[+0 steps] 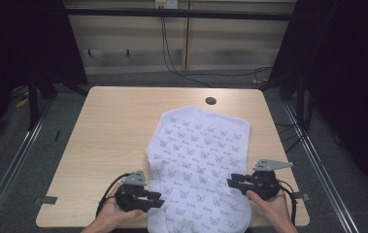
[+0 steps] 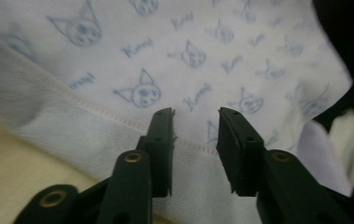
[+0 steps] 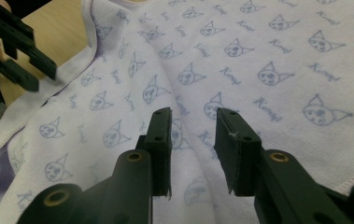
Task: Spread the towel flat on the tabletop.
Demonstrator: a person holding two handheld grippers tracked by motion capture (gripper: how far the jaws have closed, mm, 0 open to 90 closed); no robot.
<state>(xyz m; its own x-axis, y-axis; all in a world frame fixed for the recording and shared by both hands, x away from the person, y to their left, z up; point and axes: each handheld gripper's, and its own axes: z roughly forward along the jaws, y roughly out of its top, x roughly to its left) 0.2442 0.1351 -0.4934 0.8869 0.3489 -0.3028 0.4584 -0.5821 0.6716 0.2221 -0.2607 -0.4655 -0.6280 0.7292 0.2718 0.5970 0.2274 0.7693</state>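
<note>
A white towel (image 1: 201,155) printed with small blue cat faces lies spread on the light wooden table (image 1: 113,126), and its near end reaches the table's front edge. My left gripper (image 1: 159,200) lies at the towel's near left hem with its jaws apart. In the left gripper view, the left gripper (image 2: 195,116) stands open over the stitched hem of the towel (image 2: 188,46). My right gripper (image 1: 231,182) sits at the near right side, also open. In the right gripper view, the right gripper (image 3: 193,116) hovers over the rumpled towel (image 3: 258,56), pinching nothing. The left gripper (image 3: 20,60) shows there too, at the far hem.
A round cable hole (image 1: 210,101) sits near the table's far edge, just beyond the towel. Black cables (image 1: 172,58) hang down the back wall. Dark frame posts (image 1: 33,102) stand at both sides, and bare tabletop lies to the towel's left.
</note>
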